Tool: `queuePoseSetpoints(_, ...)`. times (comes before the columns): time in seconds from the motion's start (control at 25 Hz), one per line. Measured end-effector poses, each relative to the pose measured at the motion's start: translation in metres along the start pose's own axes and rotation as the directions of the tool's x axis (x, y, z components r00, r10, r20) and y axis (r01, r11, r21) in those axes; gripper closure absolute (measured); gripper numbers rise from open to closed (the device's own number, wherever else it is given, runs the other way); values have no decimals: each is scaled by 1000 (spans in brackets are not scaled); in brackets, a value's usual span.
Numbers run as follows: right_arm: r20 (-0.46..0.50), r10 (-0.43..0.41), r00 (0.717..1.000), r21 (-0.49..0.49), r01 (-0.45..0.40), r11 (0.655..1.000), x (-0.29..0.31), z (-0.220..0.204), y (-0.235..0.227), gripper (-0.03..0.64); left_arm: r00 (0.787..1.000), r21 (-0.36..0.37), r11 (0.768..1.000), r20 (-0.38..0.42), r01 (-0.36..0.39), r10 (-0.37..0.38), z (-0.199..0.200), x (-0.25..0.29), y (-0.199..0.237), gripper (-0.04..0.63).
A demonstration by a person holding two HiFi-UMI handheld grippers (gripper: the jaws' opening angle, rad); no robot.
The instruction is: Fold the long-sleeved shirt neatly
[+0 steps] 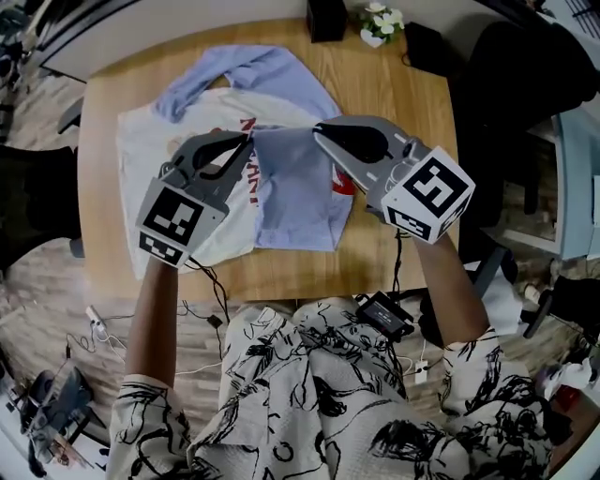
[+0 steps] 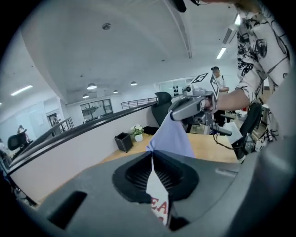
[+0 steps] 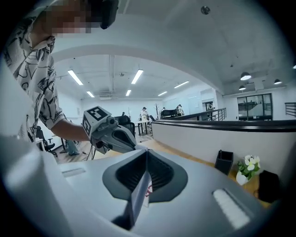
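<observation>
The long-sleeved shirt [image 1: 178, 150] lies on the wooden table [image 1: 394, 103], white body with red print and pale blue sleeves. A blue part [image 1: 300, 192] of it is lifted and hangs between the two grippers. My left gripper [image 1: 246, 138] is shut on the shirt's edge; in the left gripper view the cloth [image 2: 159, 194] with red letters runs through the closed jaws. My right gripper [image 1: 319, 131] is shut on the other corner, and the cloth [image 3: 138, 196] shows in its jaws. The two tips point at each other above the table's middle.
A black box [image 1: 325, 19] and a small white flower pot [image 1: 378, 23] stand at the table's far edge. A dark office chair [image 1: 525, 84] is at the right. Cables and a black adapter [image 1: 384, 314] lie on the floor near the person's patterned clothes.
</observation>
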State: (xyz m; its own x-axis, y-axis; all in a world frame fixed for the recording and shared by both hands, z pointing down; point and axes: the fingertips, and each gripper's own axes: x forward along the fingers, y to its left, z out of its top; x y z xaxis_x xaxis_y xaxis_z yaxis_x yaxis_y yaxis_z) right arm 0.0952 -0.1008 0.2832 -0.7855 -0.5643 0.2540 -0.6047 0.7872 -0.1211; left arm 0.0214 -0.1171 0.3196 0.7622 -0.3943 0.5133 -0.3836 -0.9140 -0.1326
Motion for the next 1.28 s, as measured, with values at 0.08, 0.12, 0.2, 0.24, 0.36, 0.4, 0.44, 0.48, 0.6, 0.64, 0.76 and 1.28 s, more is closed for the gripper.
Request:
queuePoseSetpoints(0.08, -15, -29, 999, 11, 29, 1000, 14, -6, -18, 598, 1000, 33, 999, -27, 4, -3, -6, 15, 16, 577)
queuePoseSetpoints(0.12, -27, -42, 999, 22, 43, 999, 20, -12, -27, 598, 999, 48, 999, -41, 11, -9, -12, 24, 23, 576)
queuePoseSetpoints(0.2, -61, -68, 996, 46, 71, 996, 33, -29, -43, 598, 997, 58, 998, -73, 32, -27, -29, 43, 33, 575)
queuePoseSetpoints(0.24, -80, -80, 994, 58, 85, 995, 38, -39, -51, 598, 995, 55, 998, -88, 43, -38, -39, 54, 37, 575)
queuePoseSetpoints(0.36, -127, -117, 985, 72, 127, 989, 50, -68, -74, 598, 991, 47, 997, -121, 60, -54, -63, 87, 46, 575)
queuePoseSetpoints(0.4, -131, -131, 983, 66, 141, 988, 55, -74, -82, 598, 991, 45, 997, -127, 55, -49, -69, 96, 50, 575)
queuePoseSetpoints(0.44, -131, -146, 981, 59, 155, 986, 59, -78, -89, 598, 991, 40, 998, -131, 48, -42, -74, 104, 55, 575)
queuePoseSetpoints(0.48, -128, -160, 979, 54, 168, 984, 63, -80, -96, 598, 990, 29, 999, -135, 40, -36, -79, 110, 59, 575)
queuePoseSetpoints(0.6, -147, -179, 973, 84, 193, 978, 77, -93, -115, 598, 987, -17, 1000, -160, 20, -22, -95, 128, 71, 575)
queuePoseSetpoints(0.64, -163, -183, 970, 99, 200, 975, 83, -100, -122, 598, 985, -28, 1000, -173, 13, -17, -102, 134, 75, 575)
queuePoseSetpoints(0.76, -212, -205, 956, 130, 235, 963, 98, -124, -140, 598, 980, -57, 998, -200, -5, -7, -119, 152, 88, 575)
queuePoseSetpoints(1.28, -427, -284, 858, 84, 350, 933, 144, -207, -202, 597, 940, -152, 988, -342, -33, -21, -180, 221, 116, 574)
